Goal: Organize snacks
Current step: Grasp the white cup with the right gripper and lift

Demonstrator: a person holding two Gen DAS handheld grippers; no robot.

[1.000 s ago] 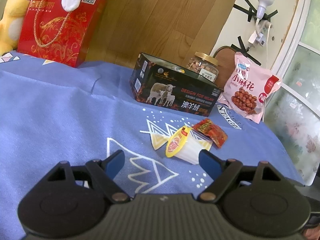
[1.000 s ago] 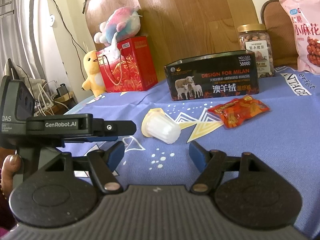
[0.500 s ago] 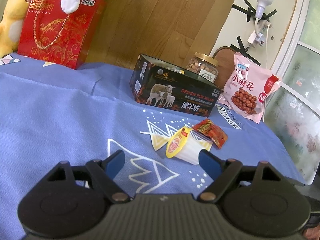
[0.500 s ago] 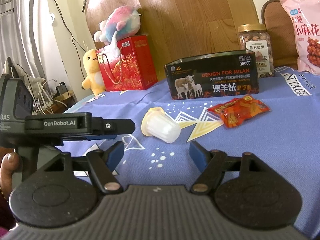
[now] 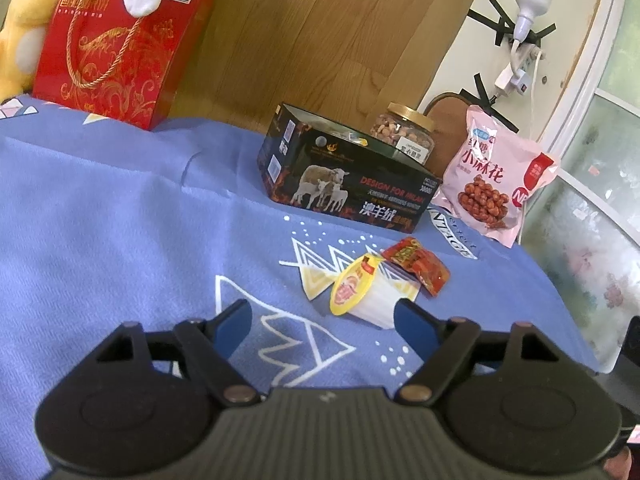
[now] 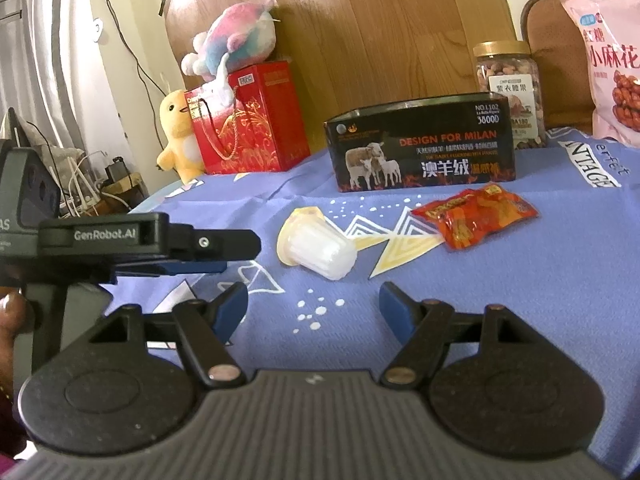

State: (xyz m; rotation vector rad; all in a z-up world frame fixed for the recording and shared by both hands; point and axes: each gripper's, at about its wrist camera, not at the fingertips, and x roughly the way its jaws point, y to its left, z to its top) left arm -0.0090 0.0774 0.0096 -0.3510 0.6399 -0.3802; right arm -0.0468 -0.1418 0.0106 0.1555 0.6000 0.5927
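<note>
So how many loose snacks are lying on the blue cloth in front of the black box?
2. A jelly cup lies on its side nearest the grippers, and a red packet lies flat just beyond it. The black box may hold more, hidden inside.

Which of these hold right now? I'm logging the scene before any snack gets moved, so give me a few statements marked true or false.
1. The jelly cup lies on its side. True.
2. The left gripper is shut on the jelly cup. False: it is open, holding nothing.
3. The red snack packet lies inside the black box. False: it lies on the tablecloth in front.
4. The nut jar stands behind the black box. True.
5. The right gripper is open. True.
</note>
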